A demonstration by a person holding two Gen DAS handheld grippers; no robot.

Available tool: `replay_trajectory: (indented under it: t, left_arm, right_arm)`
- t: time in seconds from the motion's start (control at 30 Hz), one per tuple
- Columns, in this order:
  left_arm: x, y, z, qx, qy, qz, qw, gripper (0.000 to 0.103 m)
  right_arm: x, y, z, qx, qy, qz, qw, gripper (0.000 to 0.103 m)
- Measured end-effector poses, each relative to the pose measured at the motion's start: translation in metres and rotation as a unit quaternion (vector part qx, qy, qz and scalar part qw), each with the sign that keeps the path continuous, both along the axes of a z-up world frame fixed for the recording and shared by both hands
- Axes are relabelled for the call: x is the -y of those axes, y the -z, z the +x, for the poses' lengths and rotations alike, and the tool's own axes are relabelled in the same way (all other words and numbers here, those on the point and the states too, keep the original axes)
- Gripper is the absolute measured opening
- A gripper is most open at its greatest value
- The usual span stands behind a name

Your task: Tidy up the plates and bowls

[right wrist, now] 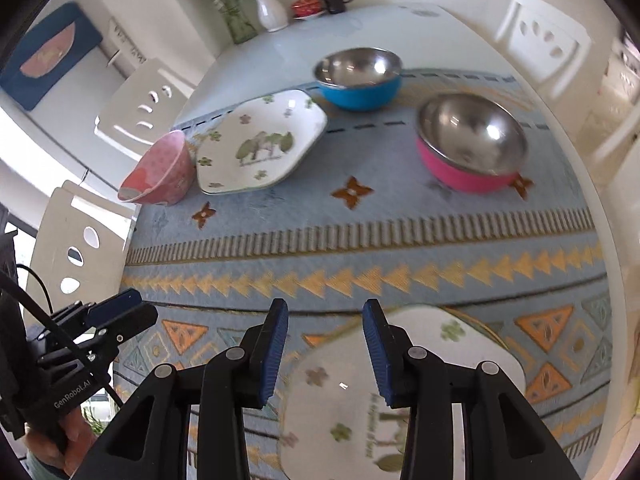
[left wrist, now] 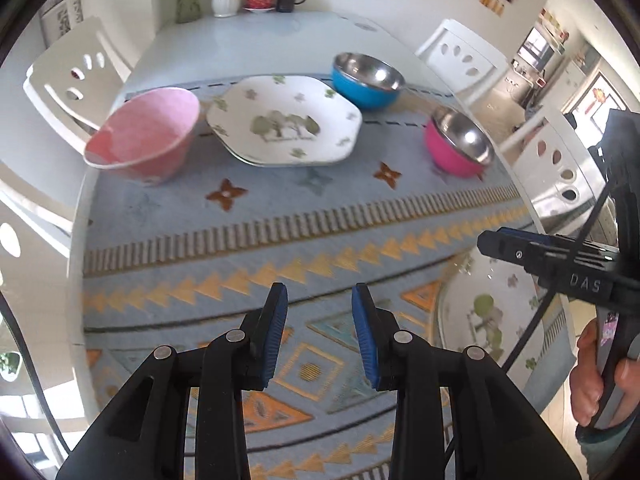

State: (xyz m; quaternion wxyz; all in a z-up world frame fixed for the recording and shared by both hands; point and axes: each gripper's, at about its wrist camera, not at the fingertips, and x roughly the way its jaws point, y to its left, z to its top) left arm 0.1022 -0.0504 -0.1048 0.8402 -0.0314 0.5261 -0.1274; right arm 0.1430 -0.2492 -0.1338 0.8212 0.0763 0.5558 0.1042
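Your dining table (left wrist: 248,36) carries a patterned runner with everything on it lying separate: pink ceramic bowl (left wrist: 146,134) far left, touching the far plate (left wrist: 284,120), blue steel bowl (left wrist: 366,80) and magenta steel bowl (left wrist: 460,142) farther right, near plate (right wrist: 400,392) under your right hand-held gripper (right wrist: 326,320). Both it and the left hand-held gripper (left wrist: 320,300) are spread and hold nothing. Judging by this, nothing is stacked yet.

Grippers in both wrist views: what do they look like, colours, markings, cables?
Both are black plastic linkage frames with silver pivot pins and blue ribbed pads on the fingers. The left gripper body, seen from the right wrist view, carries white "GenRobot.AI" lettering and a black cable. The right gripper, seen from the left wrist view, shows "DAS" lettering and a black cable too. A bare hand holds its grip.
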Motion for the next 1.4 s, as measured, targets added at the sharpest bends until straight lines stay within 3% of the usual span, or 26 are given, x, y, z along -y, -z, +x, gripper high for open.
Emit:
replay_trajectory:
  t: [0.3, 0.33, 0.4, 0.53, 0.7, 1.0, 1.2, 1.4]
  left_arm:
    - [-0.015, -0.003, 0.026, 0.012, -0.024, 0.002, 0.9996, 0.031]
    - [-0.016, -0.002, 0.031, 0.012, -0.029, 0.003, 0.9995, 0.031]
    - [-0.017, 0.001, 0.038, 0.01, -0.035, 0.002, 0.9994, 0.031]
    - [-0.02, 0.005, 0.047, 0.003, -0.054, 0.004, 0.9985, 0.031]
    - [-0.02, 0.011, 0.057, -0.007, -0.069, 0.002, 0.9976, 0.031]
    - [-0.017, 0.015, 0.07, 0.0, -0.099, 0.002, 0.995, 0.031]
    - [-0.026, 0.033, 0.1, -0.006, -0.139, -0.006, 0.9902, 0.031]
    - [-0.045, 0.061, 0.134, -0.035, -0.203, -0.039, 0.9778, 0.031]
  right_arm:
    - [-0.03, -0.012, 0.028, 0.027, -0.023, -0.015, 0.999, 0.038]
    - [-0.031, -0.013, 0.033, 0.032, -0.021, -0.015, 0.999, 0.04]
    - [-0.03, -0.012, 0.042, 0.035, -0.019, -0.004, 0.999, 0.052]
    - [-0.028, -0.003, 0.066, 0.016, -0.023, 0.02, 0.999, 0.053]
    - [-0.029, 0.001, 0.079, 0.017, -0.033, 0.0, 0.999, 0.053]
    - [-0.02, 0.013, 0.098, 0.005, -0.031, 0.027, 0.999, 0.053]
    - [-0.016, 0.035, 0.127, -0.027, -0.008, 0.074, 0.997, 0.053]
    - [-0.022, 0.06, 0.162, -0.057, 0.011, 0.094, 0.994, 0.053]
